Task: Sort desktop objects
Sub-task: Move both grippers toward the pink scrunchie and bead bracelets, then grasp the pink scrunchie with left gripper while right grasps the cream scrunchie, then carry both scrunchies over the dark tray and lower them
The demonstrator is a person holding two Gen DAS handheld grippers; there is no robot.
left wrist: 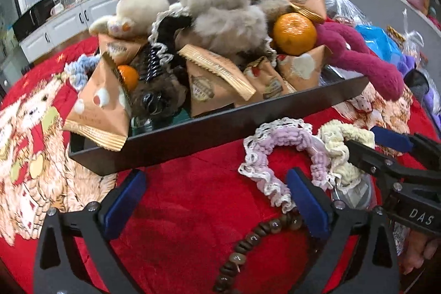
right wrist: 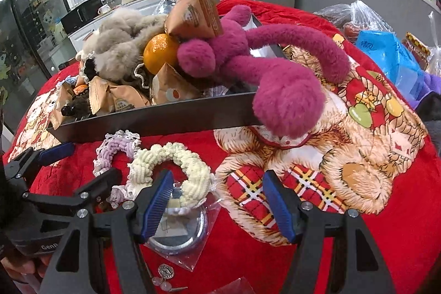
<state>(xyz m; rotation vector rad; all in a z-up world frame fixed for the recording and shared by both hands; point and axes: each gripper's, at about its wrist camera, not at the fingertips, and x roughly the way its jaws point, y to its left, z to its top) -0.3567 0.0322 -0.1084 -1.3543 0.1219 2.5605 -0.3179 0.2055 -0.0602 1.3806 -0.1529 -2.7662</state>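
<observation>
Tray (left wrist: 220,126), snack packets (left wrist: 215,81), orange (left wrist: 295,35), plush (right wrist: 248,46)

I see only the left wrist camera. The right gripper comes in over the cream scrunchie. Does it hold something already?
Observer: No. The right gripper is open, with only red cloth between its pads. The cream scrunchie lies just outside one pad.
Operator: What is the shiny thing under that scrunchie?
Observer: A round metal disc in a clear bag. The scrunchie rests on its far edge.
Operator: Is there anything small close by?
Observer: Yes, a coin-like charm lies on the cloth, nearer the camera.
</observation>
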